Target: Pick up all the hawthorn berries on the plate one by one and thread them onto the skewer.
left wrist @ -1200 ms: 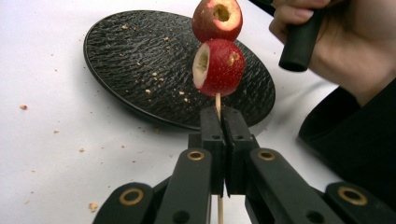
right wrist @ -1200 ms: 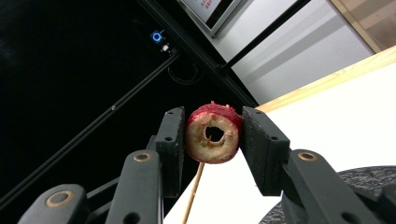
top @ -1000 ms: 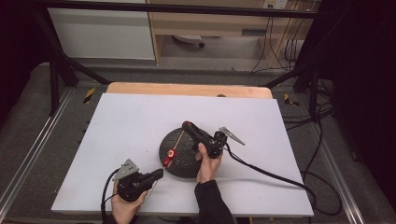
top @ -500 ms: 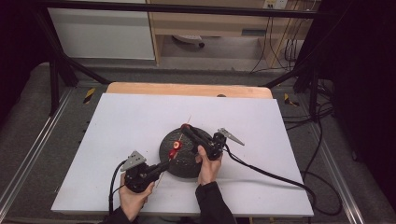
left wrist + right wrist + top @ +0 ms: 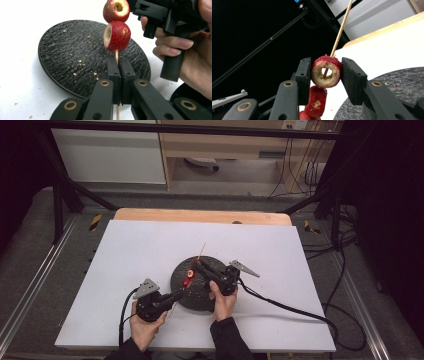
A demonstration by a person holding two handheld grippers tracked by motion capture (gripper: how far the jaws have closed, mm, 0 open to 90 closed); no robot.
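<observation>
Left claw (image 5: 119, 72) has its jaws pinched tight on the lower end of a thin wooden skewer (image 5: 116, 55), holding it over the black plate (image 5: 62, 57) that sits near the middle of the white tabletop (image 5: 150, 245). Right claw (image 5: 325, 72) is clamped narrowly on a cored red fruit piece (image 5: 326, 71) threaded on the stick, with the bare pointed end running up and away past it. At least two more red pieces (image 5: 117, 36) sit on the skewer below it in the right claw's view, so the threading looks well along; what seems left is settling this piece against the others and adding any more, though no loose pieces show on the plate, just crumbs. From above, the left hand (image 5: 145, 322) lies at the near left edge, its claw aimed right toward the plate, while the right hand (image 5: 222, 302) comes in over the plate's near right side, its claw pointing far-left.
</observation>
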